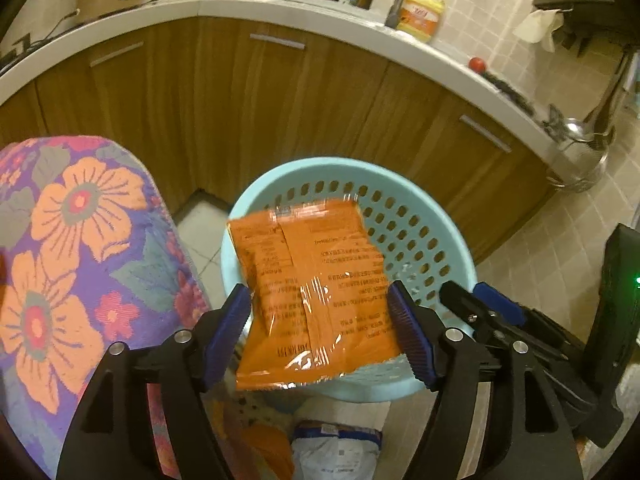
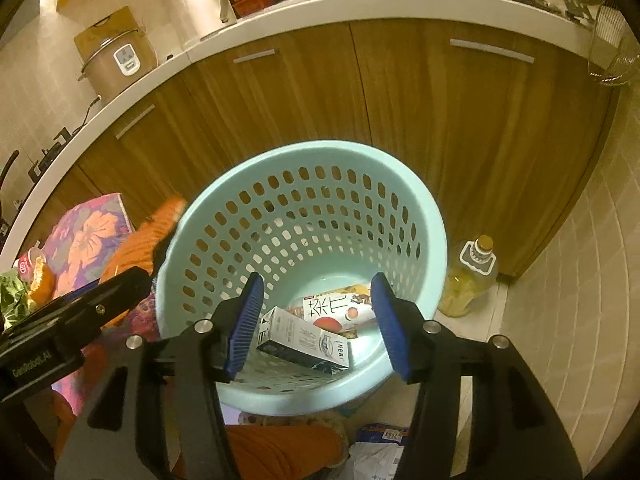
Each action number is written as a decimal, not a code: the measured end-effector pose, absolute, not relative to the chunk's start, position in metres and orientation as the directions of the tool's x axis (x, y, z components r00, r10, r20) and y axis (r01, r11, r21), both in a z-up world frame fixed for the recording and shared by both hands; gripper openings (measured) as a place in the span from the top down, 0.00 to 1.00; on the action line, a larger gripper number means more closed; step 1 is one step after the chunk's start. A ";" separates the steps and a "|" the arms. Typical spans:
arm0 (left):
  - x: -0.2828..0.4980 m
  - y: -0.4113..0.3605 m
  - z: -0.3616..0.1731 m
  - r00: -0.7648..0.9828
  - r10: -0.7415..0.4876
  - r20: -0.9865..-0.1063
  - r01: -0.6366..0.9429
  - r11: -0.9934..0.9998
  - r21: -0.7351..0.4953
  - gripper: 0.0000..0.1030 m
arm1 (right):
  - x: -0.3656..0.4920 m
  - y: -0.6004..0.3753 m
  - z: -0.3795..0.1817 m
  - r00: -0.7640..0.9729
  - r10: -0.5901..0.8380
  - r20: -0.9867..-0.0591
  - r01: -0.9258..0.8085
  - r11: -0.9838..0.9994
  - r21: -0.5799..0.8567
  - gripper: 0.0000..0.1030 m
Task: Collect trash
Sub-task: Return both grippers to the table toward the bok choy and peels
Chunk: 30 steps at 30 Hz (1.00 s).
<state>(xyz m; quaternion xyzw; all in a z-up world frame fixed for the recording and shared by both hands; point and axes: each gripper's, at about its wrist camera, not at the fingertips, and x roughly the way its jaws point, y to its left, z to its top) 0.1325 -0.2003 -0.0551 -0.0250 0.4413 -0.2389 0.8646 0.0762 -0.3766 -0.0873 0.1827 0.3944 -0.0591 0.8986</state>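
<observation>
Left gripper [image 1: 320, 316] stands spread, its pads clear of the orange packet [image 1: 308, 292] between them, over the blue basket [image 1: 440, 224]. Right gripper [image 2: 316, 324], also spread, holds nothing above two cartons [image 2: 304, 340]. Wooden cabinets [image 2: 400, 100] stand at 12 o'clock on tiled floor [image 2: 560, 280].

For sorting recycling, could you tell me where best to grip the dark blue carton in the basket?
Grip the dark blue carton across its narrow sides at mid-length, coming down through the open top of the basket: it lies flat on the bottom, and the walls block sideways approach.
</observation>
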 end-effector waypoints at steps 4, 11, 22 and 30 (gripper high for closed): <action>0.125 -0.200 -0.050 0.504 -0.437 -0.745 0.399 0.883 -0.249 0.31 | 0.064 -0.377 -0.079 0.694 0.021 -0.720 0.258 0.926 0.276 0.49; 0.114 -0.183 -0.032 0.529 -0.457 -0.715 0.397 0.878 -0.268 0.31 | 0.053 -0.372 -0.060 0.714 0.005 -0.700 0.259 0.927 0.270 0.49; 0.073 -0.116 0.021 0.664 -0.423 -0.617 0.352 0.904 -0.243 0.31 | 0.039 -0.296 -0.007 0.785 0.065 -0.616 0.094 0.970 0.223 0.49; 0.040 -0.012 0.047 0.757 -0.305 -0.578 0.220 0.952 -0.214 0.29 | 0.041 -0.188 0.018 0.791 0.231 -0.567 -0.153 0.971 0.181 0.49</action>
